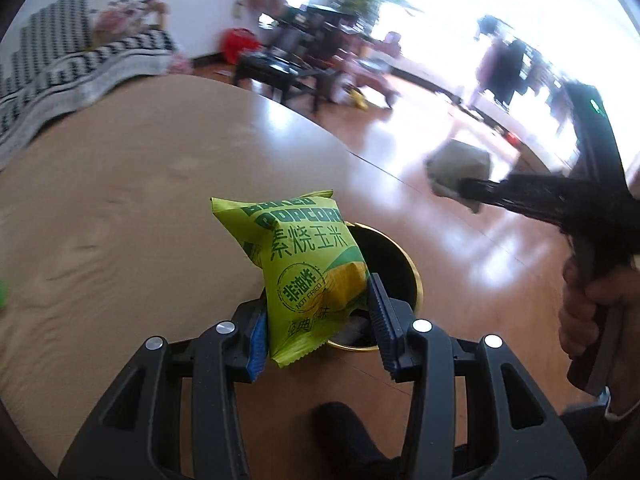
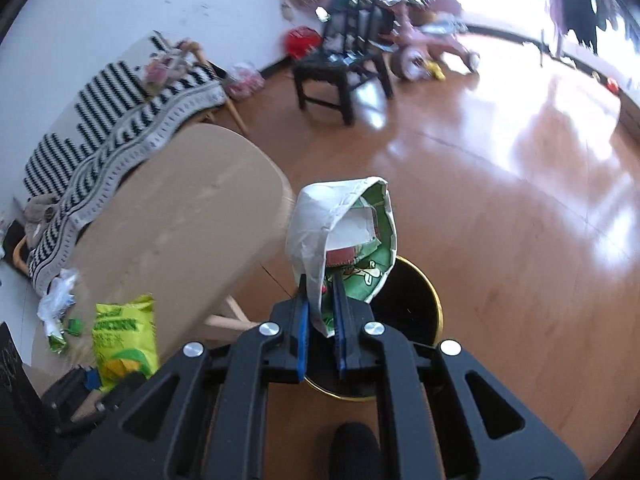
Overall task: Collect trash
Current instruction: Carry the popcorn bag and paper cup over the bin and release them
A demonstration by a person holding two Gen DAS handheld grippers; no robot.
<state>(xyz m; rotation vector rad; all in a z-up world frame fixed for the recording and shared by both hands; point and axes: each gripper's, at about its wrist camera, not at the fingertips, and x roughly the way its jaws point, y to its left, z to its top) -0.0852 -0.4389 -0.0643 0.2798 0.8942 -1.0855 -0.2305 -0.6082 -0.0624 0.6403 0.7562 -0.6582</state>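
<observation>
My left gripper (image 1: 318, 312) is shut on a puffy green popcorn bag (image 1: 304, 264), held at the table's edge over a black bin with a gold rim (image 1: 416, 276) that stands on the floor. My right gripper (image 2: 320, 304) is shut on a crumpled white and green wrapper (image 2: 340, 224), which hangs just above the same bin (image 2: 436, 308). From the left wrist view the right gripper (image 1: 464, 190) shows at the right with the blurred wrapper (image 1: 460, 164). From the right wrist view the popcorn bag (image 2: 124, 344) and left gripper (image 2: 90, 384) appear at lower left.
A tan wooden table (image 1: 120, 208) fills the left. More crumpled trash (image 2: 58, 308) lies on its near end. A striped-cushioned bench (image 2: 120, 120) stands behind it, and a dark chair (image 2: 340, 68) and a tricycle (image 2: 424, 48) stand on the shiny wooden floor (image 2: 500, 200).
</observation>
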